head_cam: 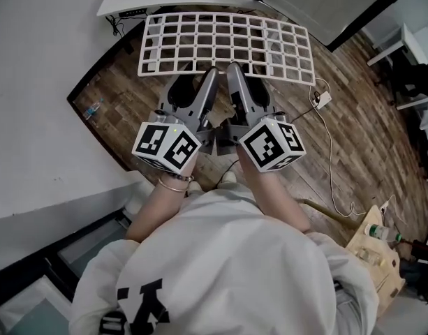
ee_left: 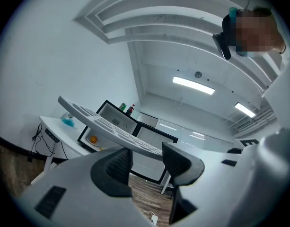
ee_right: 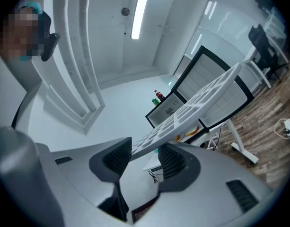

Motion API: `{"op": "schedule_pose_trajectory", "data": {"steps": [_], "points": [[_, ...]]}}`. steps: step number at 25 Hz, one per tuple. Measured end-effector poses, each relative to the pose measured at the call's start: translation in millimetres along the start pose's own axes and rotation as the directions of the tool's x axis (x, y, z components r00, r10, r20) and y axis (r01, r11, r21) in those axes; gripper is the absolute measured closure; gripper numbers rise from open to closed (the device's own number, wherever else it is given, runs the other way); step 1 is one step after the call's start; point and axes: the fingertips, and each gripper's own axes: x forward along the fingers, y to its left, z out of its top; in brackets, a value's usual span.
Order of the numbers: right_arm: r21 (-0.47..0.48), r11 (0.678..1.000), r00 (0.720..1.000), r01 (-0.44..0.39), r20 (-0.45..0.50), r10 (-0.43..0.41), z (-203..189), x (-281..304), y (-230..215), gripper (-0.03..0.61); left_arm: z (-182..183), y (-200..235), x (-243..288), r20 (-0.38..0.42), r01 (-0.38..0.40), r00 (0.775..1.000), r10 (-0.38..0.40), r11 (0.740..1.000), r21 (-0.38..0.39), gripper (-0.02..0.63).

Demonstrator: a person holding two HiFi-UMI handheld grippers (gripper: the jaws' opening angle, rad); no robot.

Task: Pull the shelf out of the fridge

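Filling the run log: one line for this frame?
shelf: out of fridge, held in air | left gripper: shut on shelf's near edge | right gripper: same

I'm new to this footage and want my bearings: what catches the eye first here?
The white plastic grid shelf hangs in mid-air above the wooden plank floor, clear of the small black-framed fridge behind it. The left gripper and right gripper clamp its near edge side by side.

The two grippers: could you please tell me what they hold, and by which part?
Both the left gripper and the right gripper clamp the white grid shelf by its near edge.
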Motion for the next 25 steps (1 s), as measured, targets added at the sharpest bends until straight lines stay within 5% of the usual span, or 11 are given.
{"op": "schedule_pose_trajectory", "data": {"steps": [25], "points": [[-0.001,1.000,1.000,-0.017,-0.011,0.017,24,-20,-26,0.396,-18,-33,16,0.000,-0.013,1.000,0.013,1.000,0.008,0.416]]}}
